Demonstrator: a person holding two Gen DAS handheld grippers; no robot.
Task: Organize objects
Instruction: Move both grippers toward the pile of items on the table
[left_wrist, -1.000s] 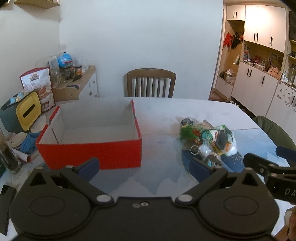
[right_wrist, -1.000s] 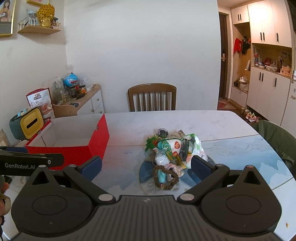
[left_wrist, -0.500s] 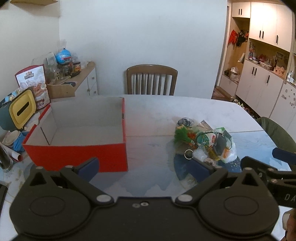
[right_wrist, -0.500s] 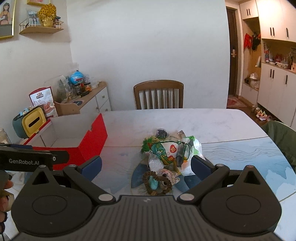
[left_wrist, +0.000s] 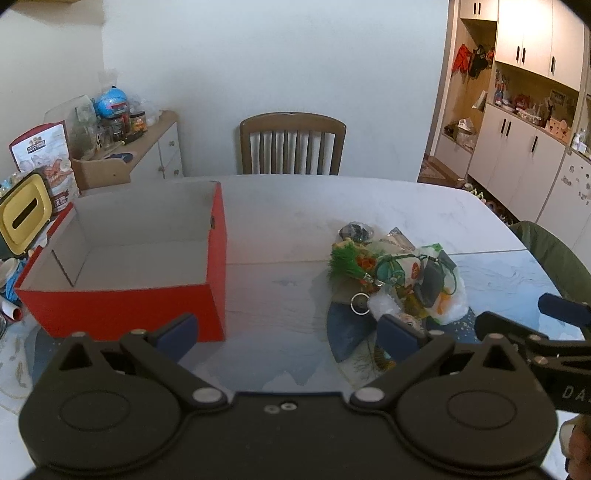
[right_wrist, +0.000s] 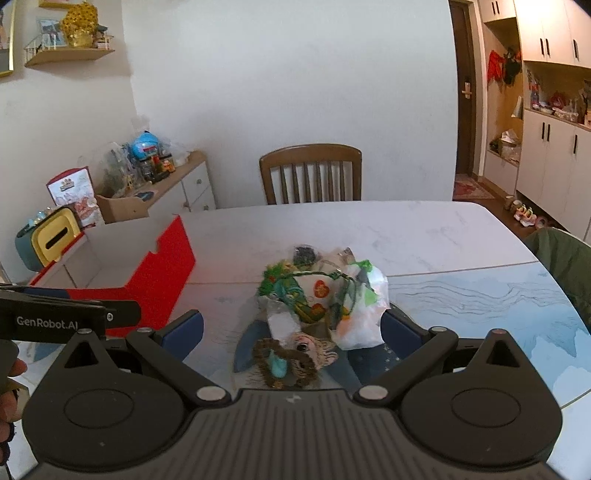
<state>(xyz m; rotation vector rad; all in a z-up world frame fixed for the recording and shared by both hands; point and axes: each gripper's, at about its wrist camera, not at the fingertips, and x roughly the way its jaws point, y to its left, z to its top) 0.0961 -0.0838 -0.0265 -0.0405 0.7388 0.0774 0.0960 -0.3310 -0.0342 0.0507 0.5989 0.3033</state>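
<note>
right wrist view looks down along the right gripper (right_wrist: 291, 332), held low over the table (right_wrist: 424, 236) with its two blue-padded fingers (right_wrist: 183, 332) spread wide and nothing between them. they bracket the pile of small objects (right_wrist: 321, 299), which lies just ahead of the tips on a dark blue mat (right_wrist: 365, 362). the pile includes a white plastic bag (right_wrist: 362, 325), green cord and tinsel, a brown woven ring with a teal piece inside (right_wrist: 280, 360), and a small furry toy with one eye (right_wrist: 314, 349). at the left edge the left gripper (right_wrist: 66, 312) reaches in level with the red box (right_wrist: 162, 280), with part of a hand (right_wrist: 9, 391) below it.

left wrist view shows the left gripper (left_wrist: 286, 332) also held low and level, its fingers (left_wrist: 175, 330) wide apart and empty. it points at the bare table (left_wrist: 280, 229) between the box and the pile; the left pad sits in front of the box's near corner, the right pad overlaps the near edge of the pile of small objects (left_wrist: 395, 277).

only this view shows the inside of the red box (left_wrist: 122, 299): white walls and an empty floor. it also shows a metal key ring (left_wrist: 359, 303) at the pile's near left. the right gripper (left_wrist: 532, 332) enters from the right edge. the woven ring and toy are clear only from the right wrist; here the pad hides them. a wooden chair (left_wrist: 291, 144) stands behind the table in both.
</note>
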